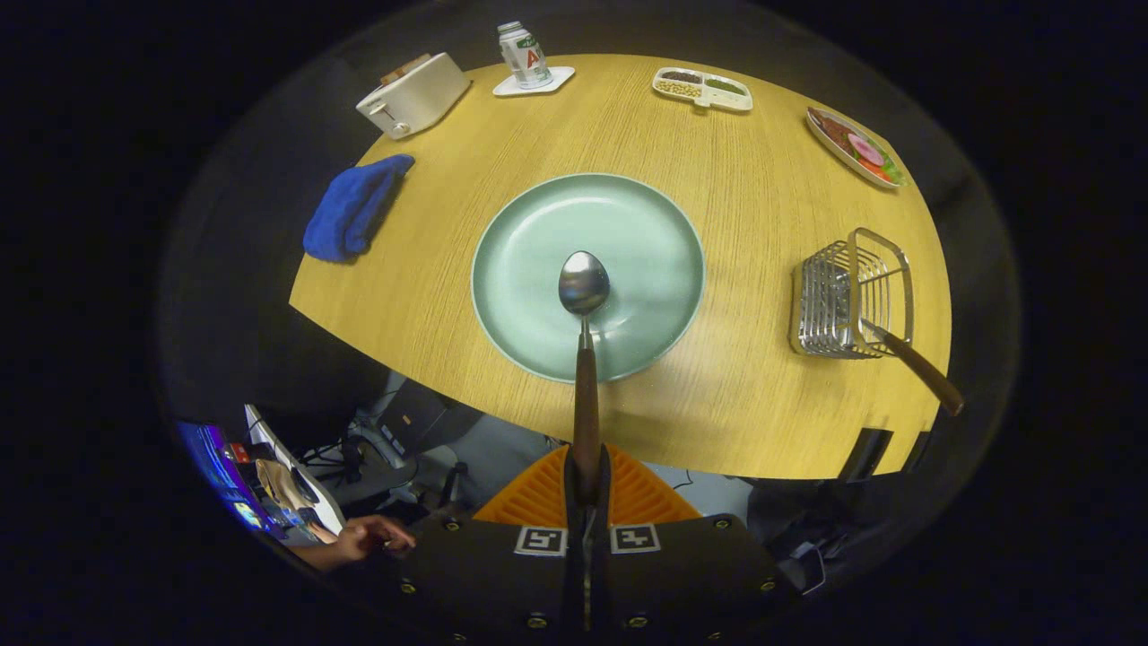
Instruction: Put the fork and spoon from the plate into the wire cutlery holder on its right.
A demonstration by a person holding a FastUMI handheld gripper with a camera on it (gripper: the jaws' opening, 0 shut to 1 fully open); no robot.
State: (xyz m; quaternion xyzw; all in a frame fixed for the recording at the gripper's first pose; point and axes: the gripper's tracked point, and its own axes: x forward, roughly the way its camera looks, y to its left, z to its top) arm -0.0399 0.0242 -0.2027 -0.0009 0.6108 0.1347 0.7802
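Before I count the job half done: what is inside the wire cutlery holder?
One utensil leans in the wire cutlery holder, its brown handle sticking out; its head is hidden by the wires. The gripper grips the spoon.

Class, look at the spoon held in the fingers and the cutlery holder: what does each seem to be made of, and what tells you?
Spoon, clamped between the orange fingers: polished metal bowl, since it mirrors light; dark brown handle, probably wood. Cutlery holder: thin shiny wire, likely chromed or stainless steel, with light glinting off its bars.

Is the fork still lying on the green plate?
No: the plate carries no fork; a brown handle leans out of the wire holder, and the gripper holds the spoon.
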